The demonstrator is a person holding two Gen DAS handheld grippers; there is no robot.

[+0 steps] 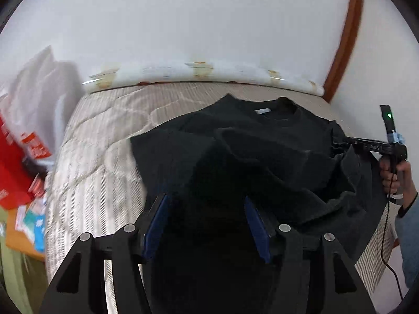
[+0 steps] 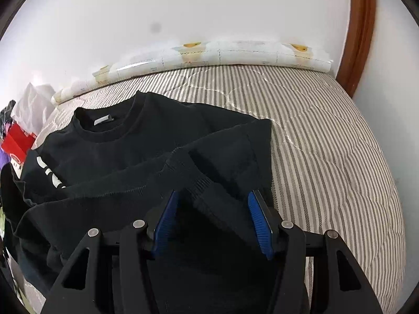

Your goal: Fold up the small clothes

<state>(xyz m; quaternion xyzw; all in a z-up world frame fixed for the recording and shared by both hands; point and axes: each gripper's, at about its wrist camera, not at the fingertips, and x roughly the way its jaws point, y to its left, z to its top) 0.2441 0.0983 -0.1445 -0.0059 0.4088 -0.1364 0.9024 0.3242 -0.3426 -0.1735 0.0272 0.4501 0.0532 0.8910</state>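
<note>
Both grippers tip down over the bed [image 2: 327,136]. L gripper [image 1: 207,204] & R gripper [image 2: 213,201]: jaws spread, black sweater [image 2: 146,151] between them and up toward 12 o'clock, not pinched.

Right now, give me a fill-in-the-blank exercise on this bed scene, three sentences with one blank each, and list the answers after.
1. The black long-sleeved sweatshirt lies on a quilted bedcover patterned with grey and white ____.
2. The small label inside the sweatshirt's neckline is ____ in colour.
3. The right gripper has its blue pads standing ____ on either side of a ribbed cuff.

Missing words: stripes; white; apart
</note>
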